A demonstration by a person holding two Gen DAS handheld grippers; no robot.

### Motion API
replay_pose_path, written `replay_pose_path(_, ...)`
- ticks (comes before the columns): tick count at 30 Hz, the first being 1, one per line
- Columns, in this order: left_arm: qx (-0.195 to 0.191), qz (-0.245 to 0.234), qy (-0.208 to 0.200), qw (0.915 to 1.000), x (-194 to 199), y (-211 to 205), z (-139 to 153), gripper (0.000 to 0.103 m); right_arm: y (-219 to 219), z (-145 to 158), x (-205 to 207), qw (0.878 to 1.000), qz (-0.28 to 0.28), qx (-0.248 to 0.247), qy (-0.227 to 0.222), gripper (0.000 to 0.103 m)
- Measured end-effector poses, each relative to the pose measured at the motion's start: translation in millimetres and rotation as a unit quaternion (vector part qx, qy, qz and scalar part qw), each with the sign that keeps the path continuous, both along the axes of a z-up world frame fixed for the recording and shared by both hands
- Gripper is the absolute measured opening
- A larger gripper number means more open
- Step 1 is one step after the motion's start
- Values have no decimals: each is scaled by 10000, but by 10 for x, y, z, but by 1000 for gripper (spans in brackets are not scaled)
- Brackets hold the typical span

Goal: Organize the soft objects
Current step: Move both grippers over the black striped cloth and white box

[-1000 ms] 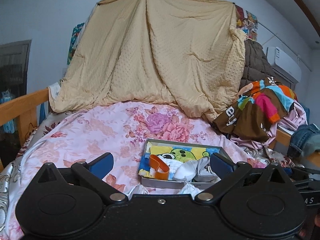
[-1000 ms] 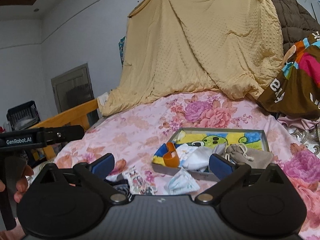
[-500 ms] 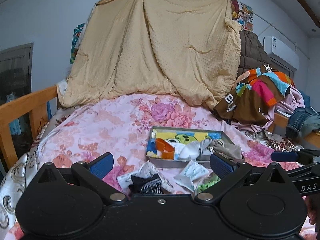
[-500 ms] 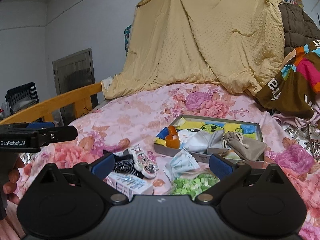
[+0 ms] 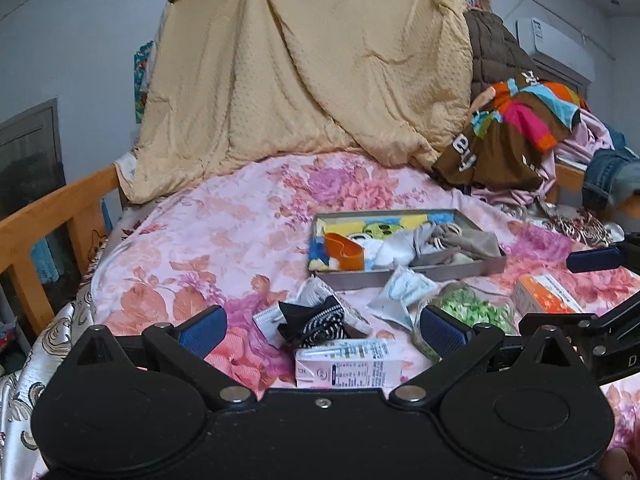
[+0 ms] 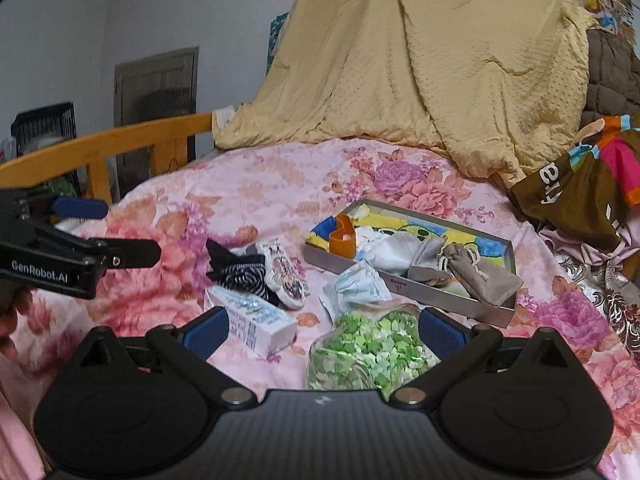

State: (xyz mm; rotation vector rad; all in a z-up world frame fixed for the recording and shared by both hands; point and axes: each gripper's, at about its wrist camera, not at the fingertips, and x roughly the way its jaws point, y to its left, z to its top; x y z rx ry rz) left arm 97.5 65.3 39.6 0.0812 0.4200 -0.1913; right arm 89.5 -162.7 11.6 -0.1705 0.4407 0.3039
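A grey tray (image 5: 412,272) (image 6: 416,288) lies on the floral bedspread, holding an orange band (image 5: 345,251), white and grey cloths and a beige drawstring pouch (image 6: 476,268). In front of it lie a black striped sock (image 5: 316,322) (image 6: 240,272), a patterned sock (image 6: 285,276), a crumpled face mask (image 5: 402,288) (image 6: 358,284), a bag of green bits (image 6: 366,350) (image 5: 468,308) and a white carton (image 5: 347,368) (image 6: 256,320). My left gripper (image 5: 322,328) hovers open above the black sock and carton. My right gripper (image 6: 324,330) is open too, between carton and green bag.
An orange box (image 5: 544,294) sits right of the green bag. A tan quilt (image 5: 312,64) hangs at the back, with piled clothes (image 5: 516,132) at the right. A wooden bed rail (image 5: 52,216) (image 6: 120,148) runs along the left edge.
Both grippers have pulled back and risen, so the socks, mask, green bag, carton and orange box now show in front of the tray. Both stay open and empty.
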Motion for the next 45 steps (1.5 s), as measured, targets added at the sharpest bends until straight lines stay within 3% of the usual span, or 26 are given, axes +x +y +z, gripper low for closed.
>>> replay_pose_path(9, 258, 352, 474, 9979, 156, 53, -139, 102, 23, -106, 95, 9993, -88, -156, 327, 103)
replay_pose_path(22, 887, 260, 470, 9946, 290, -107, -269, 102, -16, -220, 274, 9972, -254, -88, 695, 103)
replay_pose_path(26, 881, 268, 544, 9943, 368, -97, -299, 102, 0, -241, 340, 9975, -272, -105, 641, 103)
replay_pose_path(36, 1700, -100, 409, 9845, 592, -165, -464, 102, 82, -286, 645, 9989, -156, -258, 366, 103)
replay_pose_path(45, 1848, -249, 297, 9820, 726, -155, -533, 102, 269, -374, 822, 9982, 199, -536, 206, 103)
